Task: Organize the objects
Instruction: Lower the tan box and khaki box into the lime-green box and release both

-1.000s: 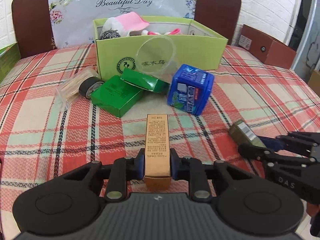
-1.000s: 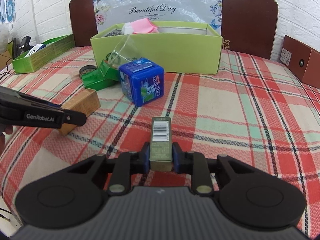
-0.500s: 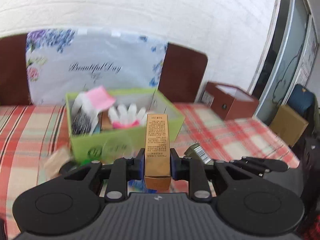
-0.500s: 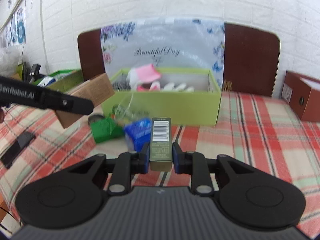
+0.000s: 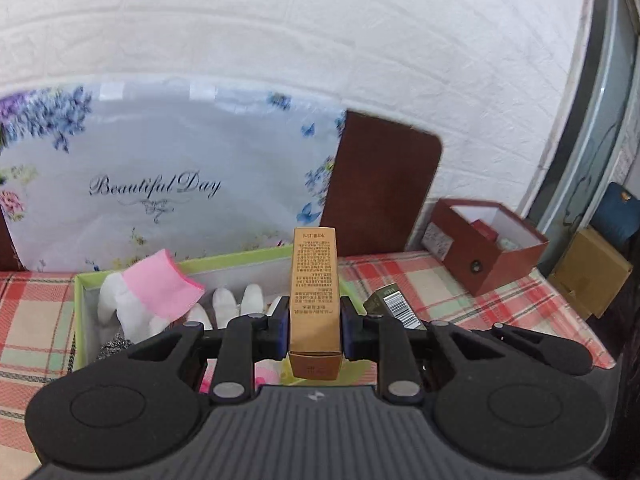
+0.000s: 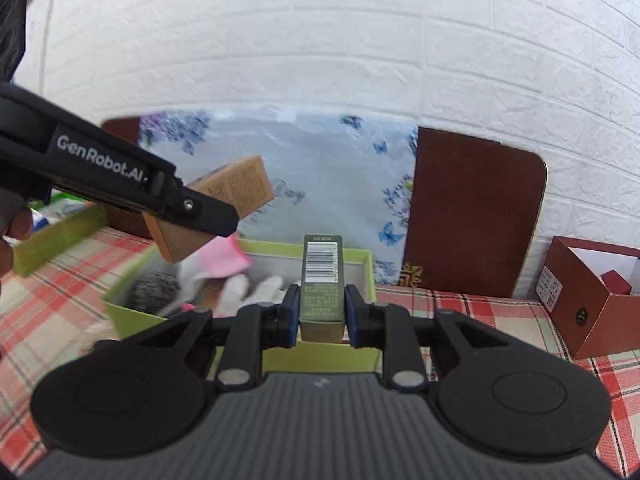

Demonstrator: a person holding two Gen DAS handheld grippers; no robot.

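Note:
My left gripper [image 5: 315, 330] is shut on a tall gold carton [image 5: 315, 280] and holds it above the open light-green box [image 5: 240, 258]. My right gripper [image 6: 322, 312] is shut on an olive-green carton with a barcode [image 6: 323, 276], held over the same green box [image 6: 362, 258] near its right end. The olive carton also shows in the left wrist view [image 5: 396, 306], just right of the gold one. The left gripper with the gold carton [image 6: 224, 196] shows at the upper left of the right wrist view. The box holds a pink-and-white cloth [image 5: 160, 288], white pieces and a steel scourer [image 6: 154, 288].
The red plaid tablecloth [image 5: 460, 292] covers the table. An open red-brown box [image 5: 486, 248] stands at the right. A second green box [image 6: 60, 236] lies at the far left. A floral "Beautiful Day" board [image 5: 160, 184] and brown chair backs [image 6: 472, 216] stand behind against a white brick wall.
Both grippers have risen from the table with their cartons and moved forward over the green box. The items in front of the box have dropped out of view.

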